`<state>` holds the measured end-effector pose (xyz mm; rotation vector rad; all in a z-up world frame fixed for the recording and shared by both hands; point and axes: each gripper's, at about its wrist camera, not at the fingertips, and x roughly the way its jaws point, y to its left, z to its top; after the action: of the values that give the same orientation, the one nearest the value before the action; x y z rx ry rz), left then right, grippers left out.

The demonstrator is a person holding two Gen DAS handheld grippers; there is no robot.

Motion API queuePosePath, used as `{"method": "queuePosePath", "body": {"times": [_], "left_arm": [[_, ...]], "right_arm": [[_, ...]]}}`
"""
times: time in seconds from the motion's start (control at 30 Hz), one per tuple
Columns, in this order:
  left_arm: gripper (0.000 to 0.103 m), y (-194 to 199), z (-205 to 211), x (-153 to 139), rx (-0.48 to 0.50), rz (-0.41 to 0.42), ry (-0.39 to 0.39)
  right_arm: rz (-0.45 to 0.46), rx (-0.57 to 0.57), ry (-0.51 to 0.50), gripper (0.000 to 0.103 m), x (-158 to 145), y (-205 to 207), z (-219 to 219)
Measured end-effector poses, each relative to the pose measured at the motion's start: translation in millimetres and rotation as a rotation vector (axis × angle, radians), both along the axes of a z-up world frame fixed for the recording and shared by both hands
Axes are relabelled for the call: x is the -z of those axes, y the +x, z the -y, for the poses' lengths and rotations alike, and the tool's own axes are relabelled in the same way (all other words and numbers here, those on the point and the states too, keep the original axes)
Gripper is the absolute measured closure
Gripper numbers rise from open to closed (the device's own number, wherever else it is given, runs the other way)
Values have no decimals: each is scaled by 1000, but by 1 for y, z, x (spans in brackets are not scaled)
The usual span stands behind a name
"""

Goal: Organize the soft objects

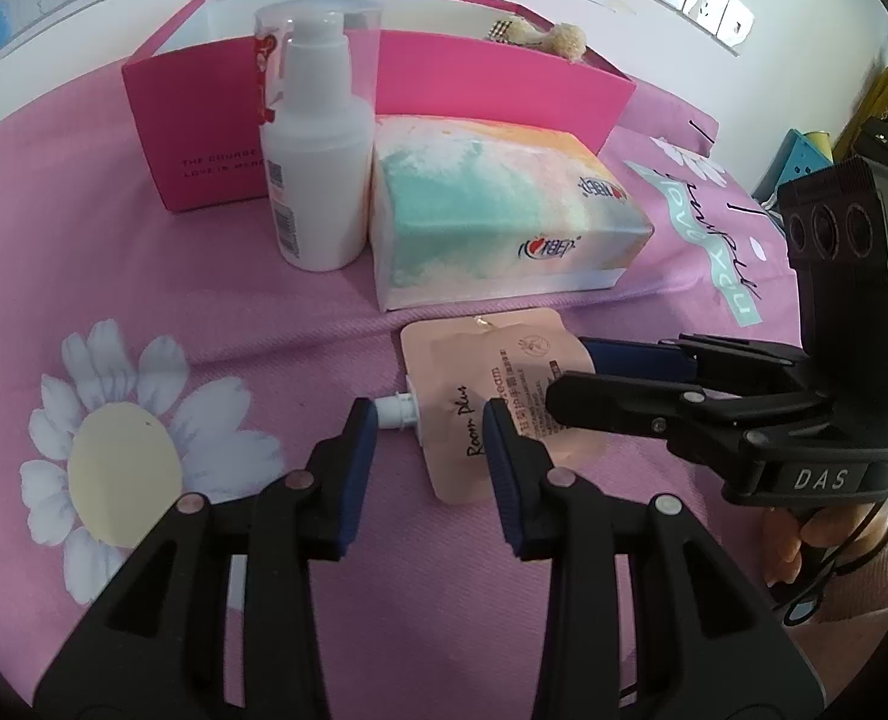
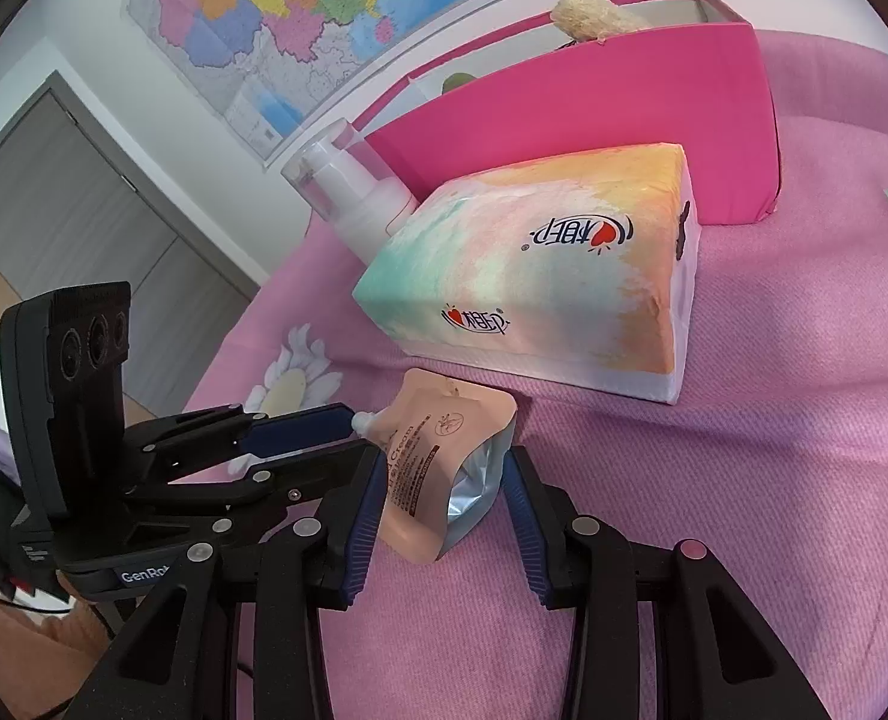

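Note:
A peach cream pouch (image 1: pixel 492 396) with a white spout lies on the pink bedsheet in front of a pastel tissue pack (image 1: pixel 498 210). My left gripper (image 1: pixel 429 438) is open, its jaws on either side of the pouch's spout end. My right gripper (image 2: pixel 441 492) is open too, its jaws on either side of the pouch's bottom end (image 2: pixel 438 480); in the left wrist view it comes in from the right (image 1: pixel 570 372). The left gripper shows in the right wrist view (image 2: pixel 348 438) at the spout.
A white pump bottle (image 1: pixel 315 156) stands left of the tissue pack. Behind both is an open pink box (image 1: pixel 504 84) holding a beige plush toy (image 1: pixel 558 39). A wall with a map and sockets is beyond the bed.

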<state>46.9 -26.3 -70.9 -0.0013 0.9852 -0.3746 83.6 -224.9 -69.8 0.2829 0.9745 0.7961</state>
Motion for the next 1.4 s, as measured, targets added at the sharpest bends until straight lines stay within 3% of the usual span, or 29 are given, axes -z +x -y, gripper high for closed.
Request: {"method": "queuePosePath", "body": {"times": [0.27, 0.87, 0.93, 1.4], "left_arm": [[65, -3, 0, 0, 0, -5, -2], [64, -16, 0, -12, 7, 5, -28], [64, -18, 2, -13, 8, 14, -16], [64, -23, 1, -23, 16, 29, -33]], "right_arm": [[6, 9, -13, 70, -1, -3, 1], [10, 16, 3, 70, -6, -14, 4], [8, 8, 15, 76, -7, -15, 4], [21, 17, 20, 76, -11, -19, 4]]}}
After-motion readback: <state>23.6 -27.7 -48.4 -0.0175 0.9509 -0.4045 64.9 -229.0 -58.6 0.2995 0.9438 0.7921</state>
